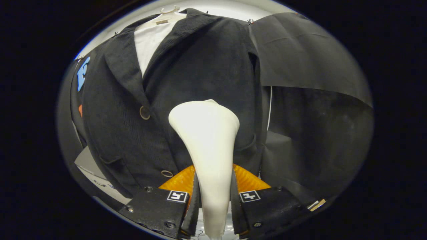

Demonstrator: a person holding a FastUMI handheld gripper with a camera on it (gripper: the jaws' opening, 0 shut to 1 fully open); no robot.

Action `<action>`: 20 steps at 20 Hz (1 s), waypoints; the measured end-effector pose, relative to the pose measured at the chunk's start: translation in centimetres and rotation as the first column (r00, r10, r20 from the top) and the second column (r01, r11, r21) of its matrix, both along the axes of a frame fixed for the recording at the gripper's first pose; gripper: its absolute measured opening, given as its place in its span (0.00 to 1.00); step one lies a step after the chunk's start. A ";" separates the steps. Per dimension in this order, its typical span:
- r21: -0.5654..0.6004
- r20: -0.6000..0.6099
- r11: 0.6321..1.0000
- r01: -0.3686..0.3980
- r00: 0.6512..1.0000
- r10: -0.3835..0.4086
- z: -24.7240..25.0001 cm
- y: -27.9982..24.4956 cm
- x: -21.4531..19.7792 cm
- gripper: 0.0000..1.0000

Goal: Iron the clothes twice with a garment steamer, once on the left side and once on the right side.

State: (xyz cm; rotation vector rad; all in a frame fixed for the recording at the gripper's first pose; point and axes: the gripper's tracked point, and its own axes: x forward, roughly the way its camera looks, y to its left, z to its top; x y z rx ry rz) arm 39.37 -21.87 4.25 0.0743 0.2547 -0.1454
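Observation:
A dark corduroy jacket [186, 86] hangs on a white hanger [168, 11] over a white shirt [151, 40], facing me. My gripper [213, 193] is shut on the white garment steamer [208, 146], whose handle runs up between the orange fingers [180, 181]. The steamer's broad head sits against the jacket's front, just right of the button line and level with the upper button [144, 112]. A lower button [166, 173] lies left of the handle. A flap pocket [111, 160] shows on the jacket's left panel.
Black cloth [310, 66] covers the booth wall to the right of the jacket and hangs in folds. A pale grey surface [88, 161] shows low on the left behind the jacket's hem. A white cord [269, 106] runs down beside the jacket's right edge.

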 end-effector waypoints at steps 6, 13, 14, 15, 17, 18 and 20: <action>-0.010 -0.043 1.000 -0.002 0.999 0.002 -2.8 0.0 -0.2 0.43; -0.039 -0.076 0.999 -0.012 0.997 0.009 -2.4 -0.2 -0.1 0.43; -0.041 -0.080 0.999 -0.013 0.997 0.010 -2.6 -0.2 -0.2 0.43; -0.044 -0.086 0.999 -0.014 0.996 0.010 -2.7 -0.2 -0.1 0.43; -0.046 -0.107 0.999 -0.019 0.994 0.014 -2.8 -0.2 -0.1 0.43; -0.042 -0.127 0.999 -0.022 0.992 0.016 -2.7 -0.2 -0.4 0.43; -0.034 -0.153 0.999 -0.022 0.988 0.017 -2.5 -0.3 -0.5 0.43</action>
